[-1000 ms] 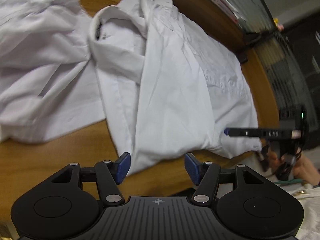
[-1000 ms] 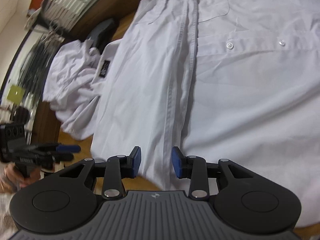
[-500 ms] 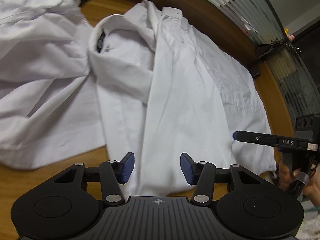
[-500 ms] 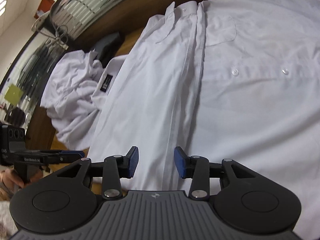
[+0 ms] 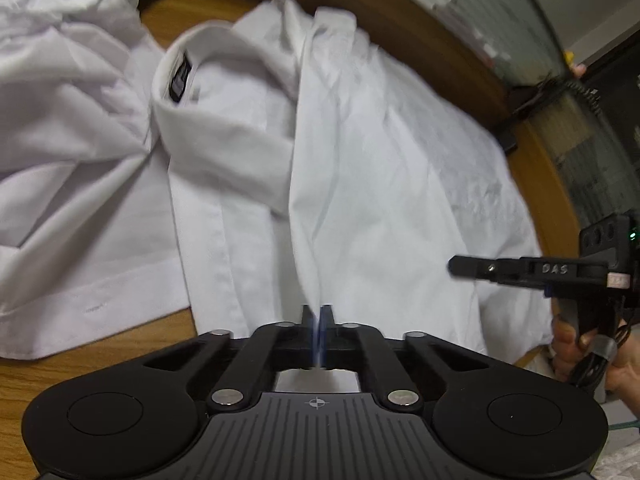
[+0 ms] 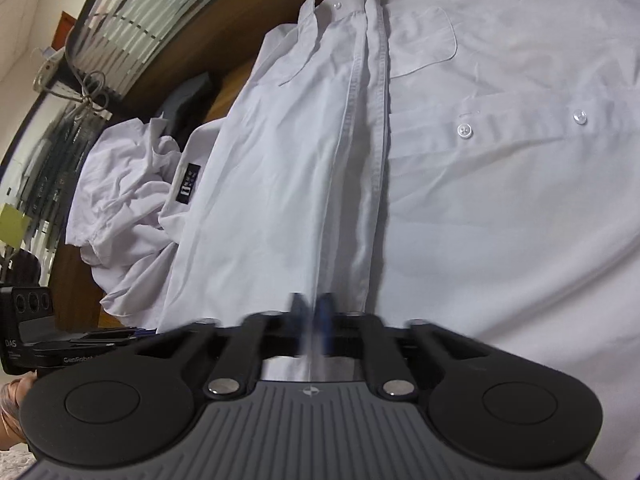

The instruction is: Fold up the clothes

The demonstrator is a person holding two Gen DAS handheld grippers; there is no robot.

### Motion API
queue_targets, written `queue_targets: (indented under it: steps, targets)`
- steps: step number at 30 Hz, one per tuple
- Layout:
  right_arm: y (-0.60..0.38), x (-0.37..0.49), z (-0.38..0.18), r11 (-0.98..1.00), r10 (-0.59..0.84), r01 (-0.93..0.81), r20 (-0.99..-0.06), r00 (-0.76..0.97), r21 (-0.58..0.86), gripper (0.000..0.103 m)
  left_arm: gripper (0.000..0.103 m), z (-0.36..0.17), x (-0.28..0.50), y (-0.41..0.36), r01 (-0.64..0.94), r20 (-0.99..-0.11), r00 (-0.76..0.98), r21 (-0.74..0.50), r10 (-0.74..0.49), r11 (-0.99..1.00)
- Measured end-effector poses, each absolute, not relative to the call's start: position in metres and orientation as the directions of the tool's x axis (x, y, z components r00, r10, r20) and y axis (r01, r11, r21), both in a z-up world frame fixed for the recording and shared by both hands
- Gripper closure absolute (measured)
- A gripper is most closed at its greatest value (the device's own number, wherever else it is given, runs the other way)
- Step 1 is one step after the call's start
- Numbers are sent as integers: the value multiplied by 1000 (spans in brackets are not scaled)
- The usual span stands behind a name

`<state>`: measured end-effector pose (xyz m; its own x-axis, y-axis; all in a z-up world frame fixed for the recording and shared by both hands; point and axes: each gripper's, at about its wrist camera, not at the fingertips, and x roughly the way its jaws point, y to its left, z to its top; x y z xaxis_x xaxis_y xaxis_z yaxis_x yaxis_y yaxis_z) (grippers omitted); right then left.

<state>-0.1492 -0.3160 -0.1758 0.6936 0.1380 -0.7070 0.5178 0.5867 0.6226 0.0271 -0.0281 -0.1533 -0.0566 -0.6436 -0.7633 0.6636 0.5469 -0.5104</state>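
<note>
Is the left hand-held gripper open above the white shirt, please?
No, the left hand-held gripper is shut, its fingers pinching an edge of the white shirt.

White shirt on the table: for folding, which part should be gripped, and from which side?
Grip the near hem of the white shirt, coming in low from the table's near edge. That edge lies thin, flat and free. Both the left gripper and right gripper are shut on it there.
</note>
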Motion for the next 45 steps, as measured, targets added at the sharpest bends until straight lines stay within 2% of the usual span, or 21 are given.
queue_targets:
  steps: [6, 8, 11, 12, 14, 18, 22, 25, 27, 29, 30, 31, 36, 41, 45]
  targets:
    - [-307, -155, -142, 611, 119, 458, -647, 753, 645, 101, 100, -122, 19, -19, 692, -705, -66, -542, -706, 477]
    - [-304, -160, -132, 619, 125, 444, -640, 758, 647, 101, 100, -125, 16, -18, 706, -735, -83, -520, -673, 480]
    - [-297, -167, -137, 632, 120, 471, -678, 725, 615, 101, 99, -139, 9, -15, 734, -794, -89, -460, -601, 500]
    - [-294, -168, -143, 640, 113, 485, -698, 707, 596, 99, 96, -148, 8, -15, 741, -817, -80, -432, -571, 514]
    - [-290, -169, -156, 661, 94, 523, -751, 653, 538, 89, 92, -161, 6, -15, 747, -847, -70, -394, -526, 535]
    - [-281, -169, -155, 753, 24, 521, -808, 589, 402, 72, 83, -153, 2, -12, 782, -848, -34, -353, -530, 514]
    - [-271, -173, -130, 837, -48, 461, -800, 598, 294, 72, 73, -129, -5, -8, 824, -828, 23, -301, -560, 480]
    - [-262, -172, -115, 879, -35, 383, -763, 645, 284, 72, 73, -112, -12, -13, 844, -777, 37, -313, -628, 436]
    - [-255, -167, -114, 892, 0, 340, -751, 660, 298, 72, 73, -116, -18, -26, 853, -777, 4, -326, -629, 408]
    - [-245, -160, -120, 902, 31, 308, -756, 653, 303, 80, 74, -126, -25, -37, 865, -787, -29, -328, -616, 379]
    - [-240, -159, -125, 906, 45, 294, -760, 649, 304, 88, 74, -132, -29, -41, 872, -797, -44, -325, -603, 366]
    - [-236, -158, -131, 911, 58, 279, -763, 643, 304, 90, 74, -140, -31, -42, 879, -810, -55, -316, -584, 356]
    - [-215, -162, -166, 930, 51, 269, -813, 579, 251, 91, 75, -166, -36, -43, 898, -855, -79, -284, -513, 335]
    - [-213, -169, -148, 933, 48, 255, -789, 612, 255, 90, 72, -166, -30, -32, 887, -862, -81, -291, -500, 358]
    - [-210, -175, -161, 950, 62, 218, -817, 573, 225, 89, 72, -166, -24, -20, 873, -870, -79, -296, -486, 388]
